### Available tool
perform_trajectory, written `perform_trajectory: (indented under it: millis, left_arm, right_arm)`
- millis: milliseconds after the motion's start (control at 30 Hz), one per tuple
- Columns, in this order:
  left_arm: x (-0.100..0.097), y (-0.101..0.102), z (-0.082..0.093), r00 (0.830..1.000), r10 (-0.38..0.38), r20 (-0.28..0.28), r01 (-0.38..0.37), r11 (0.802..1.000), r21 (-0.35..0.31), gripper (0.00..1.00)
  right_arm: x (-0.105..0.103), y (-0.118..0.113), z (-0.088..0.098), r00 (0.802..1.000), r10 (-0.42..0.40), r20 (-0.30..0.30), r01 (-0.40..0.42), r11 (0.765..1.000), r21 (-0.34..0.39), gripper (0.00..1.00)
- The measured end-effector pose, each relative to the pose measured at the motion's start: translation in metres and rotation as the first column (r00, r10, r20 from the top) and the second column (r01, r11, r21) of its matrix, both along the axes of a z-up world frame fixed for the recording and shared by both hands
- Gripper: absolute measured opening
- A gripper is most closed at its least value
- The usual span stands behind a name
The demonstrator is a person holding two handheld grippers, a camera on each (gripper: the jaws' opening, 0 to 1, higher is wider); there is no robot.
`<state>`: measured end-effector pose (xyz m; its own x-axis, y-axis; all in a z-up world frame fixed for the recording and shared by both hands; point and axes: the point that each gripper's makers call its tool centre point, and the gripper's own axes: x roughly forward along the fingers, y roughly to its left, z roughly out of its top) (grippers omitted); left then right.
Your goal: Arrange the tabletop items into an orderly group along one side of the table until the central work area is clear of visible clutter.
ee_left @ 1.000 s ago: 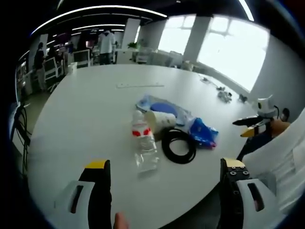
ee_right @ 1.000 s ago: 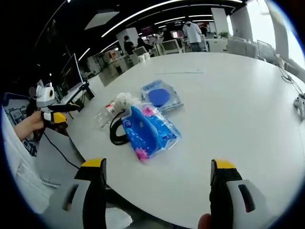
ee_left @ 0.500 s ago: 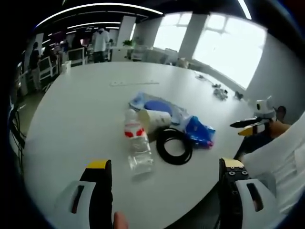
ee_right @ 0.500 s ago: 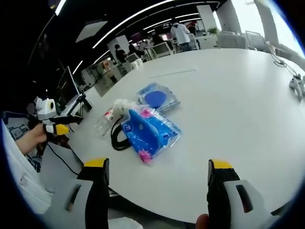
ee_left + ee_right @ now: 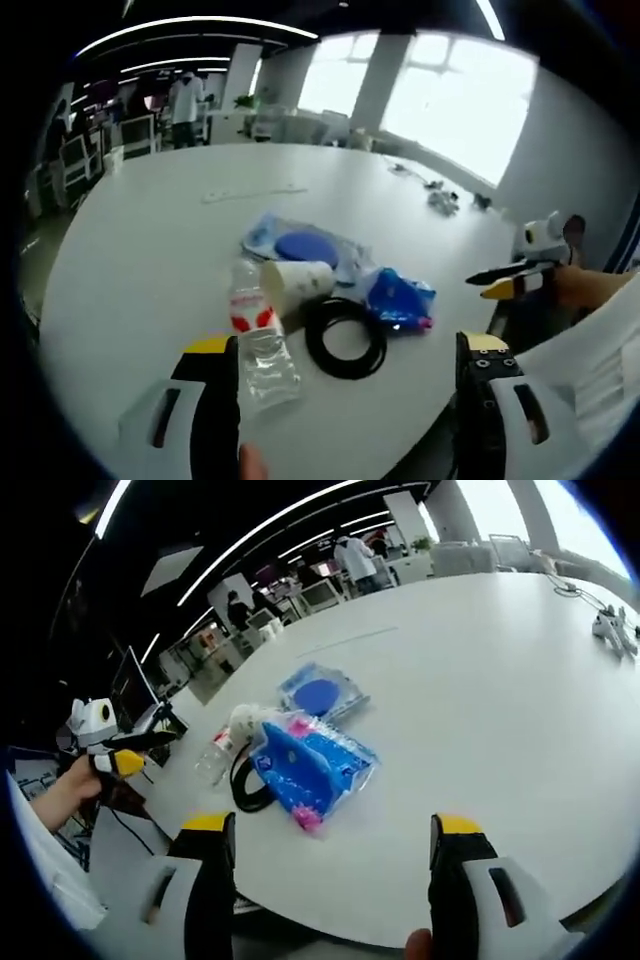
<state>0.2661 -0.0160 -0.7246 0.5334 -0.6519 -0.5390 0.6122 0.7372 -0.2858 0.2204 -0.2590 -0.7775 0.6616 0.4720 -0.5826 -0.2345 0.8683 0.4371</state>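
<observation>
A cluster lies near the edge of the white round table (image 5: 130, 260). In the left gripper view a clear plastic bottle (image 5: 255, 340) with a red label lies on its side beside a tipped paper cup (image 5: 295, 282). A black cable coil (image 5: 345, 335), a blue packet (image 5: 398, 300) and a clear bag with a blue disc (image 5: 300, 245) sit around them. My left gripper (image 5: 343, 345) is open just short of the bottle and coil. A hand holds the right gripper (image 5: 510, 280) off the table's right edge. In the right gripper view my right gripper (image 5: 330, 825) is open before the blue packet (image 5: 305, 765), apart from it.
A thin pale strip (image 5: 255, 192) lies further in on the table. Small gadgets with a cable (image 5: 610, 630) sit at the far edge. The left gripper (image 5: 110, 750), in a hand, hovers off the table's left edge. People, desks and monitors fill the background.
Both cameras have shifted, and the cluster now sits lower and nearer in the left gripper view. The items have not moved on the table. Both grippers remain open.
</observation>
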Motion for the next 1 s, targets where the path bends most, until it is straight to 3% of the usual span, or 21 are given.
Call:
perform_trajectory:
  millis: [367,533,633,1000]
  left_arm:
    - [0.016,-0.069,0.0,0.997,-0.078,-0.003,0.078,0.997,0.018,0.82]
    - [0.028,-0.096,-0.007,0.995,-0.1,-0.012,0.1,0.995,0.022,0.82]
    - [0.031,-0.102,-0.021,0.99,-0.131,-0.055,0.136,0.986,0.1,0.78]
    - [0.044,-0.13,-0.038,0.979,-0.174,-0.104,0.189,0.97,0.151,0.74]
  right_arm:
    - [0.015,0.021,-0.021,0.997,-0.024,-0.068,0.031,0.995,0.095,0.7]
    - [0.024,0.028,-0.035,0.994,-0.003,-0.108,0.014,0.995,0.097,0.64]
    - [0.027,0.031,-0.038,0.993,0.011,-0.12,0.001,0.995,0.095,0.63]
    - [0.043,0.03,-0.047,0.988,0.014,-0.157,0.011,0.987,0.162,0.53]
